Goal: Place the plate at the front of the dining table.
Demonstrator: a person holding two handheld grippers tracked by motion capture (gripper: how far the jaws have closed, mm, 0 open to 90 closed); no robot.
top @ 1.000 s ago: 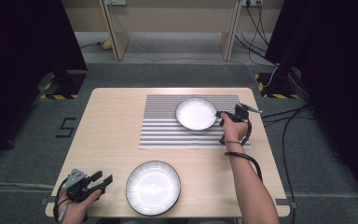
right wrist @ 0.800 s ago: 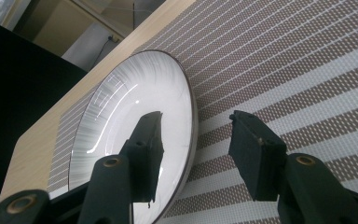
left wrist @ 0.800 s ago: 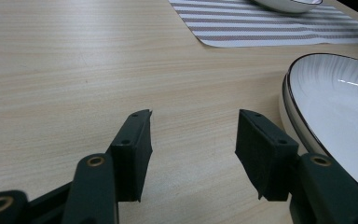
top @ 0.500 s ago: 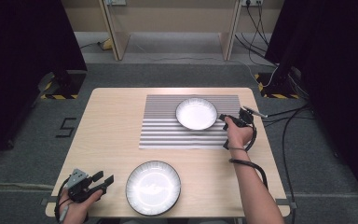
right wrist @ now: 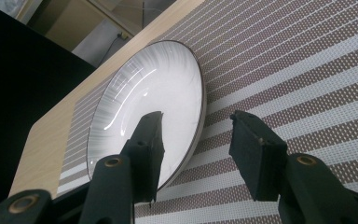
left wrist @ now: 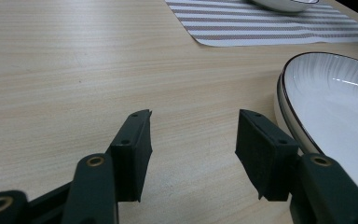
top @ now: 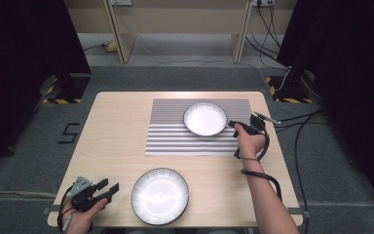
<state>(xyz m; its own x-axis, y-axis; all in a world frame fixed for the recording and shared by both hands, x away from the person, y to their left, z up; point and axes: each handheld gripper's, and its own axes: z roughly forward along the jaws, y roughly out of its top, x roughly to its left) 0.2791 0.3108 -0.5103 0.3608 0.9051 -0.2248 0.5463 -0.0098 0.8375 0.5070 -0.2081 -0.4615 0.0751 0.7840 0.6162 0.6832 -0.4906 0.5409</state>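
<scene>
The right gripper (right wrist: 196,135) gapes wide astride the rim of the plate (right wrist: 154,98) on the mat (top: 170,136) — one jaw over it, one outside. The left gripper (top: 104,191) idles open.

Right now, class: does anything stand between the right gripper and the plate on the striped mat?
Nothing visible does. The right gripper is open at the near edge of the plate on the striped mat. In the right gripper view its jaws straddle the plate's rim, with only bare mat around them.
</scene>
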